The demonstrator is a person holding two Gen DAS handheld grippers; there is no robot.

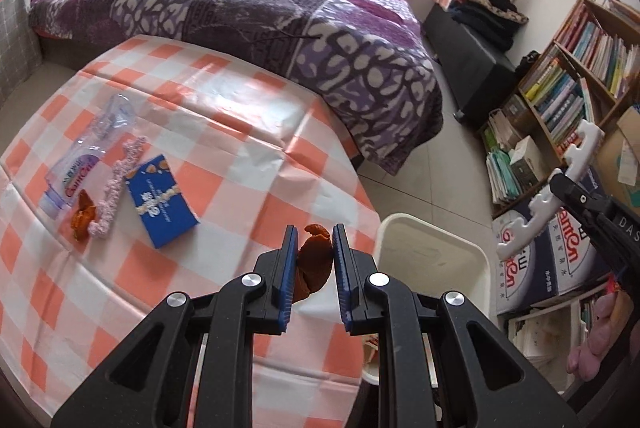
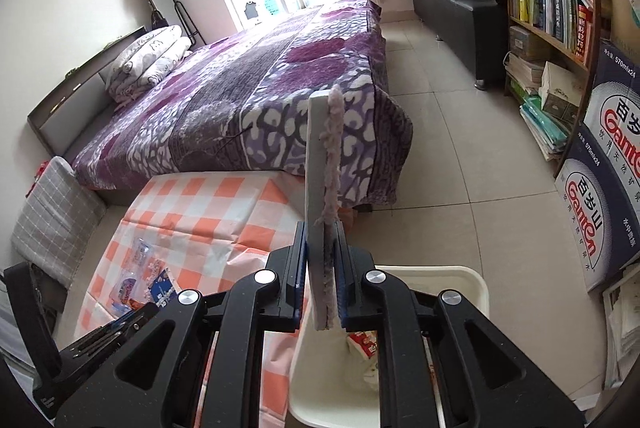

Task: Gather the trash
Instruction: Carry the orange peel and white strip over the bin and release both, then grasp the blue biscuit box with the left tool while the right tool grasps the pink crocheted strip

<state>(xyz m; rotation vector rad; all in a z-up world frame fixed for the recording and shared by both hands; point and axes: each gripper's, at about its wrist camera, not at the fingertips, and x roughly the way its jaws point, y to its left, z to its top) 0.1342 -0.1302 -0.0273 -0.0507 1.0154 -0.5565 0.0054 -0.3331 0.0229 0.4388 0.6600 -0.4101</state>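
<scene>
Bedroom daylight falls on a checked orange-and-white tablecloth (image 1: pixel 224 132) beside a purple-quilted bed (image 1: pixel 248 0). At the cloth's near edge, the left gripper (image 1: pixel 315 248) is closed on a piece of orange peel (image 1: pixel 314 264), held close to the rim of a white waste bin (image 1: pixel 432 240) on the tiled floor. Over that bin (image 2: pixel 472 280), the right gripper (image 2: pixel 322 268) clamps a white notched foam strip (image 2: pixel 316 164) with pink fuzzy yarn (image 2: pixel 334 148) along one edge. Farther back on the cloth lie a crushed clear bottle (image 1: pixel 86 152), a second peel scrap (image 1: pixel 82 214), a pink crocheted strip (image 1: pixel 116 184) and a blue box (image 1: pixel 160 200). Bookshelves (image 1: pixel 572 84) line the wall.
</scene>
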